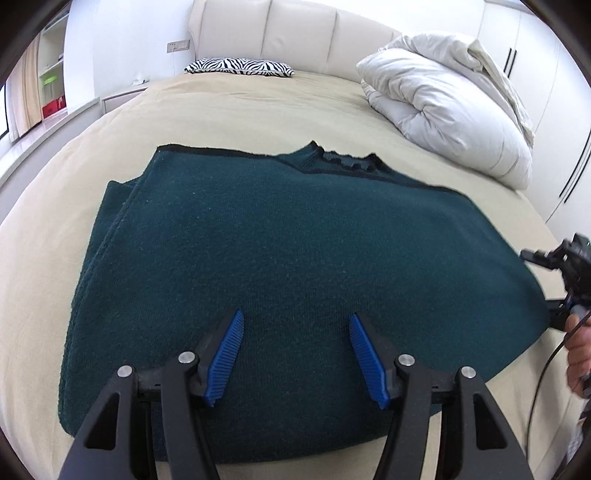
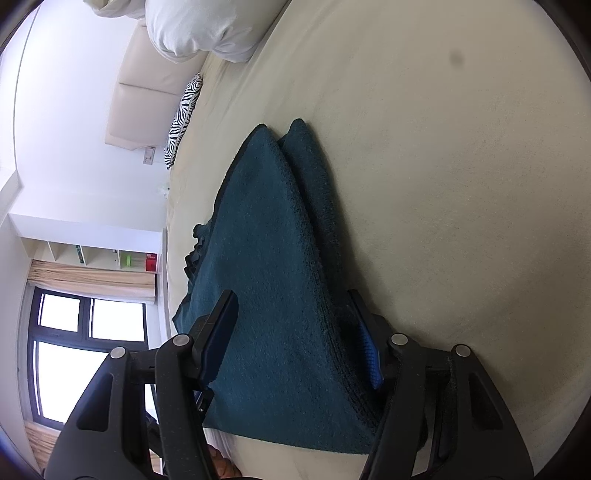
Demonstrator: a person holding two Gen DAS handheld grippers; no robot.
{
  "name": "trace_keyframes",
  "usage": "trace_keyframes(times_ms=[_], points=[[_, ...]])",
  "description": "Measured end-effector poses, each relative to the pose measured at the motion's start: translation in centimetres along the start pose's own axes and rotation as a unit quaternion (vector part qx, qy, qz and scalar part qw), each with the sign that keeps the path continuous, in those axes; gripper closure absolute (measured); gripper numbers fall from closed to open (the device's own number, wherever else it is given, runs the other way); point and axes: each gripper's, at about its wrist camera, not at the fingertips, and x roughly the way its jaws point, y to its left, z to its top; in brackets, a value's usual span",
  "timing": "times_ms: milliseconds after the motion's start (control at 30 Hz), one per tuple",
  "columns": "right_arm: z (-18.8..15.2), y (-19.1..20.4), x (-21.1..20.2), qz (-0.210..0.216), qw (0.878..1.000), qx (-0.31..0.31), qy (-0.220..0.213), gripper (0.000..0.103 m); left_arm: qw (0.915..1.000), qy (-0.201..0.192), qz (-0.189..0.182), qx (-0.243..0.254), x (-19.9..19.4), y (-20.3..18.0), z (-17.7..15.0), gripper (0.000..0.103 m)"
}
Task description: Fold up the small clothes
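Note:
A dark teal knit sweater lies folded flat on the beige bed sheet, neckline at the far side. My left gripper hovers open over its near edge, blue pads spread wide, holding nothing. My right gripper shows at the sweater's right edge in the left wrist view. In the right wrist view the right gripper is rolled sideways and open, its jaws straddling the folded edge of the sweater, one finger above the cloth and one against the sheet.
A white duvet is bundled at the bed's far right. A zebra-print pillow lies against the cream headboard. Shelves and a window stand to the left. A wardrobe stands to the right.

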Motion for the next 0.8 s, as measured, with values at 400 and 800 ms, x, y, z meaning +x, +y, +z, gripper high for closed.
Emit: trace_keyframes(times_ms=[400,800], points=[[0.1,1.1,0.9,-0.006,1.0,-0.021,0.023,0.051,0.9981,0.021,-0.034,-0.047,2.6,2.2,2.7,0.041],[-0.5,2.0,1.6,-0.069,0.996,-0.046,0.015,0.087,0.9972,0.014,-0.056,-0.047,3.0,2.7,2.4,0.041]])
